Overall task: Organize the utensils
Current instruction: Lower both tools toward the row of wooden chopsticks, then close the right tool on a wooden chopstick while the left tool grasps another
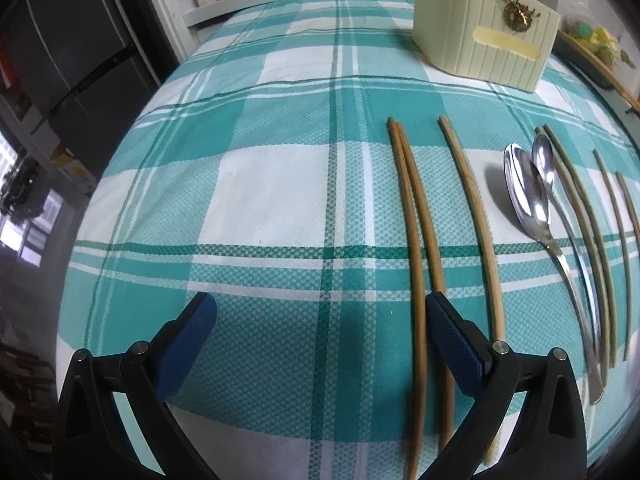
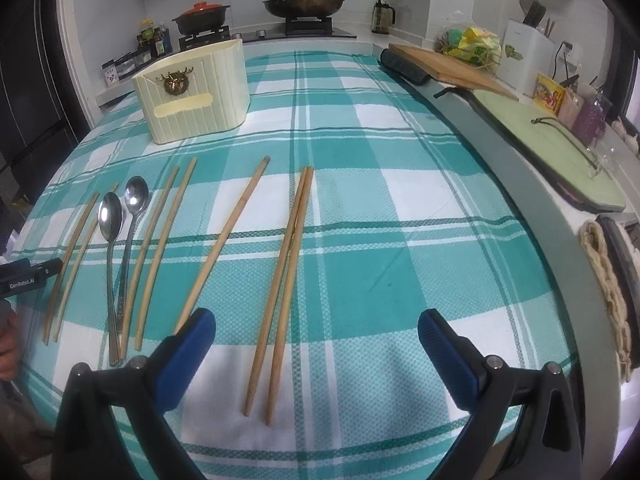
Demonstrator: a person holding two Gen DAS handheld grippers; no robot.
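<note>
Chopsticks [image 2: 280, 292] and two steel spoons [image 2: 120, 256] lie in parallel rows before the cream holder [image 2: 192, 92]; checked cloth [image 2: 400, 240] beyond. Left gripper [image 1: 320, 320] and right gripper [image 2: 316, 332] jaws wide, holding nothing.

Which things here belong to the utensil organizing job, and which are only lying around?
Job: chopsticks, two spoons, cream holder box, left gripper, right gripper.

Lying about: frying pan, red-lidded pot, cutting board, bottles.
</note>
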